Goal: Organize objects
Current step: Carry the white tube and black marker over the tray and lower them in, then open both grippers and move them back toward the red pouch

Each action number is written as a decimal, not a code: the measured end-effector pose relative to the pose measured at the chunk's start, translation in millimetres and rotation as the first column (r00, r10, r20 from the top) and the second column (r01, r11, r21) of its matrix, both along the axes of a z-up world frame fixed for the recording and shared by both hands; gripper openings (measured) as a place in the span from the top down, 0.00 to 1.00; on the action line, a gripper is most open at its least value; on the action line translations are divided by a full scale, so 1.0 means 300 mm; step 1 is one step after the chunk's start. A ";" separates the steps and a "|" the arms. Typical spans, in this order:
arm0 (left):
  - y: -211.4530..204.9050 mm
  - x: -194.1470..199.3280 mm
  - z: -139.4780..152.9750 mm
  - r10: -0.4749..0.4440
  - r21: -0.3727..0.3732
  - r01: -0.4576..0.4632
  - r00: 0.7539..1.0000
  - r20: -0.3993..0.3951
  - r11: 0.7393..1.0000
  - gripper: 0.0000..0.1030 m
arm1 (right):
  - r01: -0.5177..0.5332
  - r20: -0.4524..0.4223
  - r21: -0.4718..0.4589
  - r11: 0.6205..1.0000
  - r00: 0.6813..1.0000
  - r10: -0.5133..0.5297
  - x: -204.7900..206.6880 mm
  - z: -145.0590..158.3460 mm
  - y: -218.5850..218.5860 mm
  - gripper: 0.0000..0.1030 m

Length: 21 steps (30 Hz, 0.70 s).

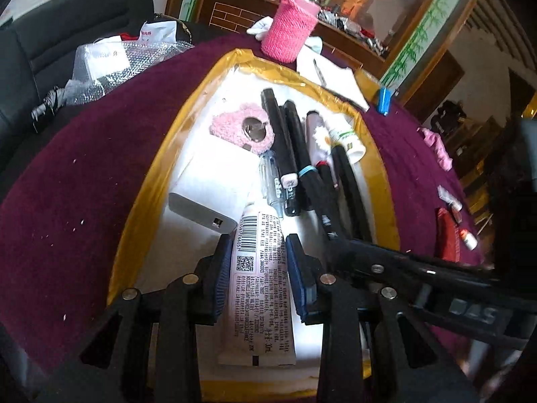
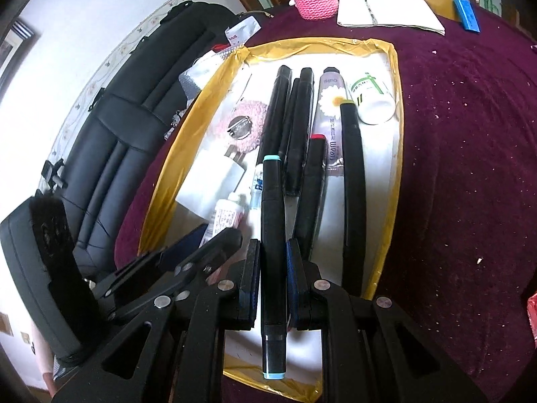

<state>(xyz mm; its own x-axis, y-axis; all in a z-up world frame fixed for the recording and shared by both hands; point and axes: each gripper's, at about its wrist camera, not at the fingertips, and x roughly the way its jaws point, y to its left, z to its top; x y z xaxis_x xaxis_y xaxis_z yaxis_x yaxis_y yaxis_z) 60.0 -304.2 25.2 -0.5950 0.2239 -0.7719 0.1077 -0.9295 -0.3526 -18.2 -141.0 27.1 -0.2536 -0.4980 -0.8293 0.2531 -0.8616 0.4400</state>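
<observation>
A white tray with a gold-taped rim (image 1: 147,181) lies on the purple cloth. It holds several black markers (image 1: 280,141), a pink fuzzy brooch (image 1: 241,127), a white charger (image 1: 208,194), a daisy-print tube (image 2: 330,107) and a white bottle (image 2: 371,100). My left gripper (image 1: 260,245) is shut on a white barcode tube (image 1: 258,268), which lies low over the tray's near end. My right gripper (image 2: 273,252) is shut on a black marker with light-blue ends (image 2: 272,201), which points along the tray beside the other markers. The left gripper's fingers (image 2: 201,252) show just left of it.
Behind the tray stand a pink knitted holder (image 1: 288,27), a white notebook with a pen (image 2: 379,10) and a blue eraser (image 1: 384,100). Small bottles and a red item (image 1: 448,235) lie on the cloth to the right. A black sofa (image 2: 110,154) and bubble wrap (image 1: 134,60) sit left.
</observation>
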 end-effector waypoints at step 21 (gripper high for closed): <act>0.028 0.117 0.231 0.118 -0.235 -0.173 0.965 -0.233 0.956 0.31 | -0.054 -0.075 0.034 0.998 0.996 0.057 0.083 0.032 -0.035 0.70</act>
<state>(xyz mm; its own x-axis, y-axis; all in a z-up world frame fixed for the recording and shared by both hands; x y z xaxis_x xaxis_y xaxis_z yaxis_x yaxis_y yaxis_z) 95.2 -295.7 94.4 -0.7638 -0.0625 -0.6424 0.1963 -0.9706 -0.1390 6.6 -151.5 36.8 -0.2893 -0.4868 -0.8242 0.3326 -0.8585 0.3902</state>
